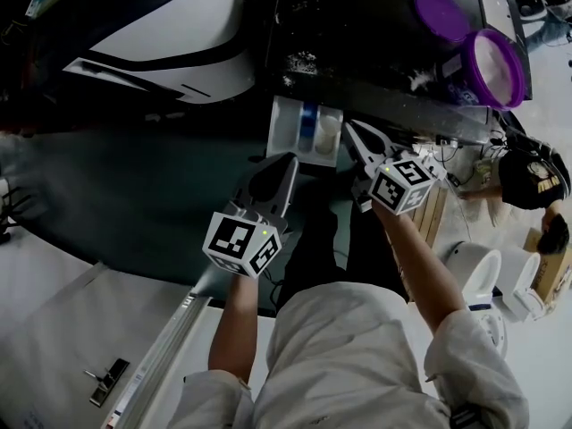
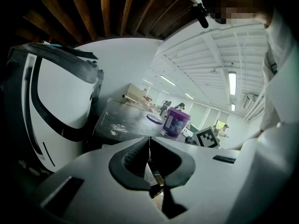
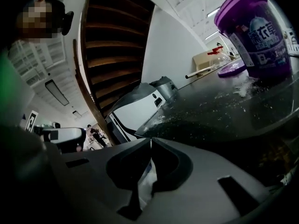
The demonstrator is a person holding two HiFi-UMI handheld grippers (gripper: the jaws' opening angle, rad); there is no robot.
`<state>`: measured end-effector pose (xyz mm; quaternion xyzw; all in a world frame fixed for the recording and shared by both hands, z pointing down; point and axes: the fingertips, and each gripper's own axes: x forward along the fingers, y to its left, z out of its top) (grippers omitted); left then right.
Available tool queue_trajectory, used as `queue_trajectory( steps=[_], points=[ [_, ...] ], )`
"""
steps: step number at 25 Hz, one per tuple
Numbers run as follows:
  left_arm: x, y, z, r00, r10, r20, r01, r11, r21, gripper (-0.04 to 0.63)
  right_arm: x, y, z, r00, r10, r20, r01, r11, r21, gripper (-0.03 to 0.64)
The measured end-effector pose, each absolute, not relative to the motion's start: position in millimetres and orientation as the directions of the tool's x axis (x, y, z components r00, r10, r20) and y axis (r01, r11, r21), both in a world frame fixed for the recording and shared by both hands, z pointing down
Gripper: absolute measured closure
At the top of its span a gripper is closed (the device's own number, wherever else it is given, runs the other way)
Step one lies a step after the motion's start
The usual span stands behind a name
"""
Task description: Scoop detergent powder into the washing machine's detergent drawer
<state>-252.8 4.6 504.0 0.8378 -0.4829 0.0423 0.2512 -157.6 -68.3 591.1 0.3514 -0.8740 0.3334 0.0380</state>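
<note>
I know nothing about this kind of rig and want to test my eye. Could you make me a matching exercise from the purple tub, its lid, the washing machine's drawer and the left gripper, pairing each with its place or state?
Things:
1. purple tub
2. purple lid
3. detergent drawer
4. left gripper

Places or states:
a. lying flat on the machine top
b. pulled out of the machine's front
c. closed, holding nothing
d. standing open, lid off

Pairs: 1-d, 2-a, 3-b, 4-c
</note>
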Motion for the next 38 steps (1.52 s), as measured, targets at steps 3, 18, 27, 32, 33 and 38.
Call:
queue_trajectory(
  steps=[3,18,27,32,33,38],
  points=[
    [-253,4,505,0.528,-0.788,0.316,-0.832,-0.407,0.377,0.575,-160,-68,594,-0.752,-0.577,0.32,-0.652,0.58,-0.487,0.609],
    [-250,11,508,0.516,-0.792,0.326,-0.84,-0.394,0.373,0.575,-197,-42,592,-0.76,-0.496,0.42,-0.5,0.859,0.109,0.609],
    [-250,16,509,0.508,-0.795,0.332,-0.845,-0.385,0.37,0.574,-207,-20,601,-0.735,-0.504,0.455,-0.311,0.845,0.435,0.609],
    [-248,17,508,0.504,-0.798,0.329,-0.848,-0.384,0.367,0.574,-208,-11,600,-0.729,-0.519,0.448,-0.24,0.805,0.542,0.609],
    [-248,17,508,0.503,-0.799,0.329,-0.848,-0.383,0.365,0.575,-208,-10,599,-0.727,-0.523,0.444,-0.238,0.799,0.552,0.609],
    [-247,18,508,0.501,-0.8,0.33,-0.85,-0.381,0.365,0.575,-207,-10,593,-0.728,-0.532,0.432,-0.24,0.789,0.566,0.609]
  ],
)
